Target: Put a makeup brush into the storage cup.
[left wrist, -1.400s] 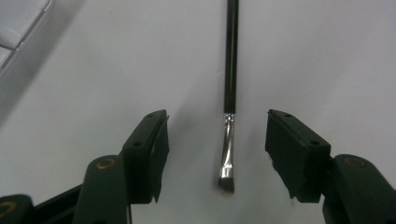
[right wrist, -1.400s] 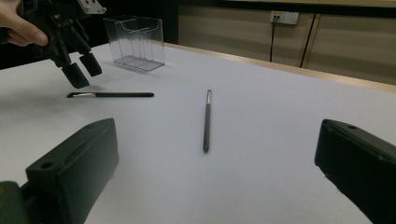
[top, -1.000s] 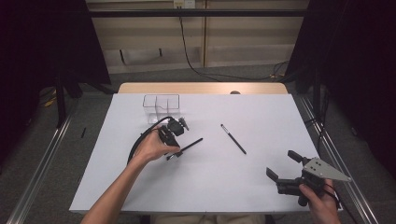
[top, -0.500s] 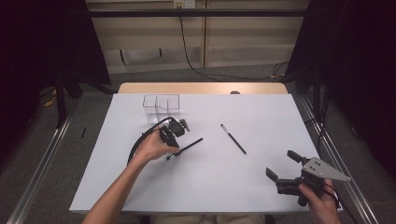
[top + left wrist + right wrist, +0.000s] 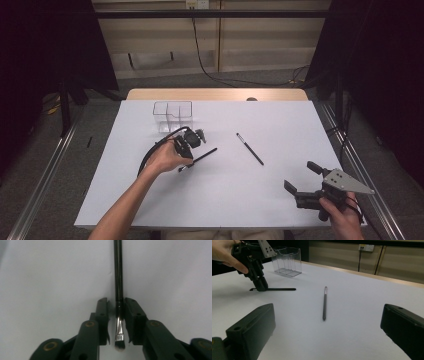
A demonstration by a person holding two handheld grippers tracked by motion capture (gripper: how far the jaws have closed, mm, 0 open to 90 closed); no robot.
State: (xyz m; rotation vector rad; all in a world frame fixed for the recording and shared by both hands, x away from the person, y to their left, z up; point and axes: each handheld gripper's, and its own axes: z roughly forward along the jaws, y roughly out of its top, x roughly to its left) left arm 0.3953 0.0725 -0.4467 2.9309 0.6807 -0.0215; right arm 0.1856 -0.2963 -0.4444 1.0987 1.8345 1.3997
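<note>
while the left gripper [image 5: 117, 315] sits where it sat a second ago, low over the white table cover [image 5: 280, 190], its jaws have just been closing and now stand narrow, one on each side of the makeup brush [image 5: 118, 287]. in the left gripper view the brush runs straight up between the two jaws: the bristle tip lies back toward the gripper's body, the silver ferrule sits level with the pads, and the dark handle reaches out well past the jaw tips. the right-hand pad looks to touch the ferrule; on the other side a thin gap seems to remain, so a firm pinch cannot be told for sure. the brush lies flat on the cover, at the same slant as in the earlier high views.

the right gripper [image 5: 304, 184] has kept its place near the person's edge of the table, held in the right hand [image 5: 340, 212]. its jaws gape wide with nothing between them. a second brush [image 5: 324, 303] lies ahead of those jaws, well apart from them, unmoved since before. the clear organizer box [image 5: 172, 115] stands beyond the left gripper, just past its body, also unchanged.
</note>
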